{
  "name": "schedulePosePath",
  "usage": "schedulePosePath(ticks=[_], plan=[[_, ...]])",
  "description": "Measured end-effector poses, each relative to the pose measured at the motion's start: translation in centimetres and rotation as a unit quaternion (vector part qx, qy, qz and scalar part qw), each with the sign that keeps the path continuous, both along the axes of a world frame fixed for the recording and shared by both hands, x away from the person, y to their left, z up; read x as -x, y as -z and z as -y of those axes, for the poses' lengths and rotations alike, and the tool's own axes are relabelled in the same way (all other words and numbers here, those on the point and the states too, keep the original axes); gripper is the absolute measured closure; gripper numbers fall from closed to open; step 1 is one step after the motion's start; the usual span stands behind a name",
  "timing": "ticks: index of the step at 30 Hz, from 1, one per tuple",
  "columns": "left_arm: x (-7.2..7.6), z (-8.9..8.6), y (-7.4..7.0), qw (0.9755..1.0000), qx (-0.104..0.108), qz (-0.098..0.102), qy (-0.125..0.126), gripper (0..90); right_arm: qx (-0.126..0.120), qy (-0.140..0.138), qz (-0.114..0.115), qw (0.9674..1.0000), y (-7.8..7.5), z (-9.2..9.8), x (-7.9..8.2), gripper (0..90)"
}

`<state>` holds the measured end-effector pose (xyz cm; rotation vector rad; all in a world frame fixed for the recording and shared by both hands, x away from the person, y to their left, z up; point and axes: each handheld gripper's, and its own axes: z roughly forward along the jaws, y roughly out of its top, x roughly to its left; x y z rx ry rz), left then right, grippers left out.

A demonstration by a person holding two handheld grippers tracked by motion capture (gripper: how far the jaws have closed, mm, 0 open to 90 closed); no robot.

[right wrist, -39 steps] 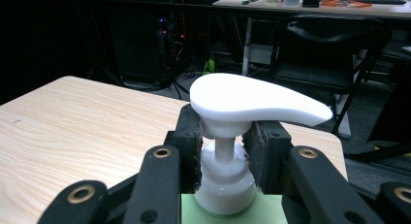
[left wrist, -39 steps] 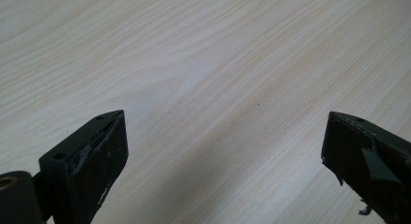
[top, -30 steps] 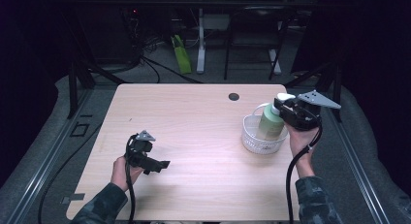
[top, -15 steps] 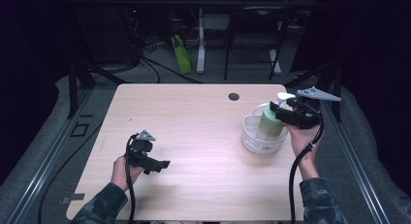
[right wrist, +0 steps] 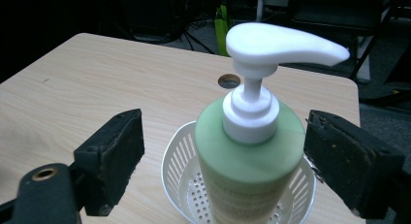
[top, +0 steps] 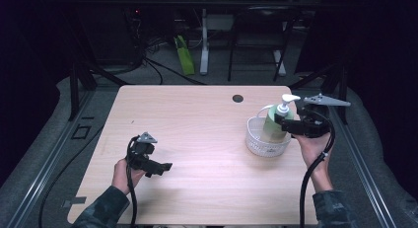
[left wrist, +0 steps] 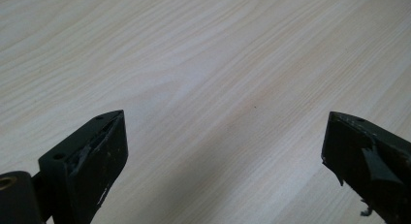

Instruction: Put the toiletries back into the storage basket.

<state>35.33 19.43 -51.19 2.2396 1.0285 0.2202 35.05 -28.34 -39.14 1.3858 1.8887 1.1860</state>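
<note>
My right gripper (right wrist: 223, 161) has just let go: its jaws have been opening and now stand apart on either side of the bottle (right wrist: 247, 161), pads clear of it. The bottle stands upright in the white basket (top: 256, 139) at the right side of the table (top: 197, 119). I judge the placing done; backing off cleanly is what's left. My left gripper (left wrist: 223, 151) hangs over bare table, jaws wide apart and empty.
</note>
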Motion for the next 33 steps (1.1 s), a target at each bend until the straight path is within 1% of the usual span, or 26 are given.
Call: schedulePosePath(ticks=[3,6,8,9,10,12,14,16,17,18,20,21,22,23,24,25,27,31,33], plan=[[-0.1,0.0,0.1,1.0000,0.000,-0.002,0.000,2.6,0.003,-0.006,-0.003,1.0000,0.0,0.0,0.7,11.5],[-0.1,0.2,0.2,1.0000,-0.003,-0.005,0.001,2.6,0.013,-0.011,-0.014,0.9997,0.1,0.0,1.4,7.9],[0.0,0.2,0.2,1.0000,-0.004,-0.003,0.002,2.6,0.015,-0.013,-0.020,0.9996,0.4,-0.1,1.8,7.2],[0.0,0.2,0.2,1.0000,-0.004,-0.002,0.002,2.6,0.022,-0.013,-0.024,0.9994,0.6,-0.1,2.1,6.4],[0.0,0.2,0.2,1.0000,-0.003,-0.002,0.003,2.6,0.021,-0.014,-0.028,0.9993,0.8,-0.1,2.3,6.4],[-0.2,0.1,0.3,1.0000,-0.003,-0.005,0.001,2.5,0.031,-0.014,-0.039,0.9987,1.4,-0.2,2.8,5.2],[-0.2,0.0,0.3,1.0000,-0.002,-0.007,0.001,2.5,0.028,-0.014,-0.044,0.9985,1.8,-0.1,3.4,4.6],[-0.1,0.0,0.3,1.0000,-0.002,-0.006,0.000,2.4,0.020,-0.014,-0.051,0.9984,2.5,0.0,4.0,3.8],[-0.1,0.0,0.3,1.0000,-0.003,-0.005,0.001,2.4,0.028,-0.012,-0.054,0.9981,2.9,0.0,4.3,3.0],[-0.2,0.0,0.3,1.0000,-0.001,-0.008,0.000,2.4,0.030,-0.009,-0.056,0.9979,3.4,0.0,4.6,2.7],[-0.3,0.0,0.4,1.0000,-0.004,-0.008,0.002,2.4,0.022,-0.008,-0.064,0.9977,4.4,0.3,5.4,2.3],[-0.3,0.0,0.4,1.0000,-0.004,-0.008,0.002,2.4,0.035,-0.006,-0.070,0.9969,5.1,0.4,5.8,1.9],[-0.2,0.1,0.3,1.0000,-0.004,-0.006,0.001,2.4,0.038,-0.004,-0.073,0.9966,5.4,0.5,5.9,1.9],[-0.1,0.1,0.2,1.0000,-0.005,-0.005,0.003,2.3,0.030,-0.003,-0.077,0.9965,5.8,0.7,6.1,2.0],[-0.1,0.1,0.2,1.0000,-0.005,-0.005,0.003,2.3,0.030,-0.003,-0.077,0.9965,5.8,0.7,6.1,2.0],[0.0,0.1,0.2,1.0000,-0.005,-0.003,0.003,2.3,0.026,-0.004,-0.084,0.9962,6.3,0.8,6.2,1.6],[0.0,0.0,0.1,1.0000,-0.006,-0.002,0.001,2.1,0.039,0.001,-0.099,0.9943,7.1,1.2,6.5,1.4],[-0.3,-0.2,0.4,1.0000,-0.003,-0.008,-0.004,1.7,0.036,0.007,-0.102,0.9940,7.6,1.8,6.9,1.1],[-0.3,-0.1,0.5,1.0000,-0.001,-0.008,-0.005,1.4,0.035,0.008,-0.109,0.9934,8.0,1.9,6.8,0.2]])
